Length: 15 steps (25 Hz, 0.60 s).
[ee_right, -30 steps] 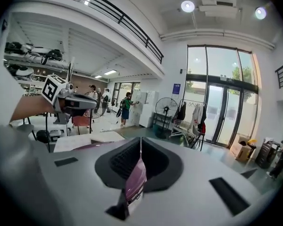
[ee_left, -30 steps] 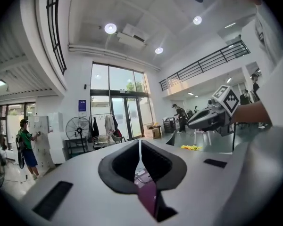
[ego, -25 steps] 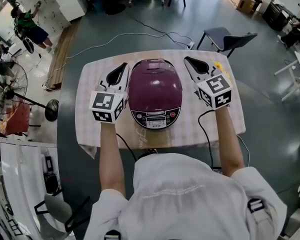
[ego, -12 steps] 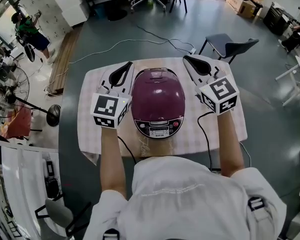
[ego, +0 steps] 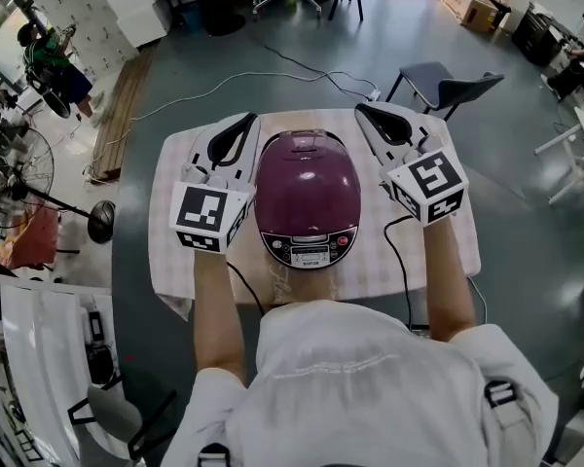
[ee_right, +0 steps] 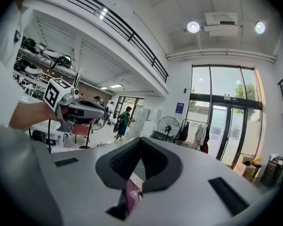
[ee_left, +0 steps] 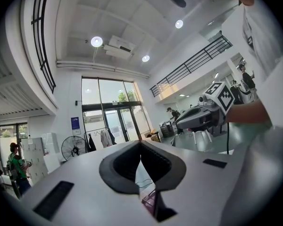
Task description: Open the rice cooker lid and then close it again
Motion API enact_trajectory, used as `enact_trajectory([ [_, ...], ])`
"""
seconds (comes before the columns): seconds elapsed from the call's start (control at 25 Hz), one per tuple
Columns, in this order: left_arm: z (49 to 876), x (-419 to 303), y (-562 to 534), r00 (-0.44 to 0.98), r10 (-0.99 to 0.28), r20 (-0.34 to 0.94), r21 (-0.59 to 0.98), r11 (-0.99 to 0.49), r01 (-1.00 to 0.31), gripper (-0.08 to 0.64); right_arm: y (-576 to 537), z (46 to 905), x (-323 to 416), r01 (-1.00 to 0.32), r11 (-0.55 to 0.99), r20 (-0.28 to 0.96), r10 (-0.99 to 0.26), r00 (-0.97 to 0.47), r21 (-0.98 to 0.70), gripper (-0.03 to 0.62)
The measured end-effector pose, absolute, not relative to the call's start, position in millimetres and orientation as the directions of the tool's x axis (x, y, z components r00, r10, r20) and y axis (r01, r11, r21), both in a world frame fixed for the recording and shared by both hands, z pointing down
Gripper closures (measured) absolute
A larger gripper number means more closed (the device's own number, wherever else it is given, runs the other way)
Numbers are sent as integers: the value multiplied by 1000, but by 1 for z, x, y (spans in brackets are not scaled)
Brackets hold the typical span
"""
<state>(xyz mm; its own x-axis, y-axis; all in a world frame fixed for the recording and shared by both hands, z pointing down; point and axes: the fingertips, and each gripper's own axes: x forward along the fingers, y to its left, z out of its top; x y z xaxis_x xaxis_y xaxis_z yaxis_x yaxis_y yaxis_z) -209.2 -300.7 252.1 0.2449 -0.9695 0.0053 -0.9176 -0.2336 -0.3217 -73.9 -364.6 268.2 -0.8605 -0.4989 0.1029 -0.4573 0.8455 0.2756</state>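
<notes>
Lid [ego: 309, 175] lies shut on the purple rice cooker [ego: 307, 247] mid-frame, contents hidden. My left gripper [ego: 245, 123] and right gripper [ego: 362, 111] flank it, both jaws closed on nothing.

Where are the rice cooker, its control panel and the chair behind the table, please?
rice cooker [ego: 309, 188]: head view, middle of its purple lid.
control panel [ego: 309, 252]: head view, the front display.
chair [ego: 430, 74]: head view, its dark seat.

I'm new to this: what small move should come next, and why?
Probably swing the right tool toward the front edge of the lid: it looks shut on the rice cooker, and that tool and the left tool only flank it, jaws closed.
</notes>
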Motion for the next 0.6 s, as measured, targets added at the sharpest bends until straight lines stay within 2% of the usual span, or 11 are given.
enact_trajectory([
  [0.6,263,-216,-298,237,-971,33,-294,-236,-926,543,-363,275,-77,-460,842,112,-505,-856,282,568],
])
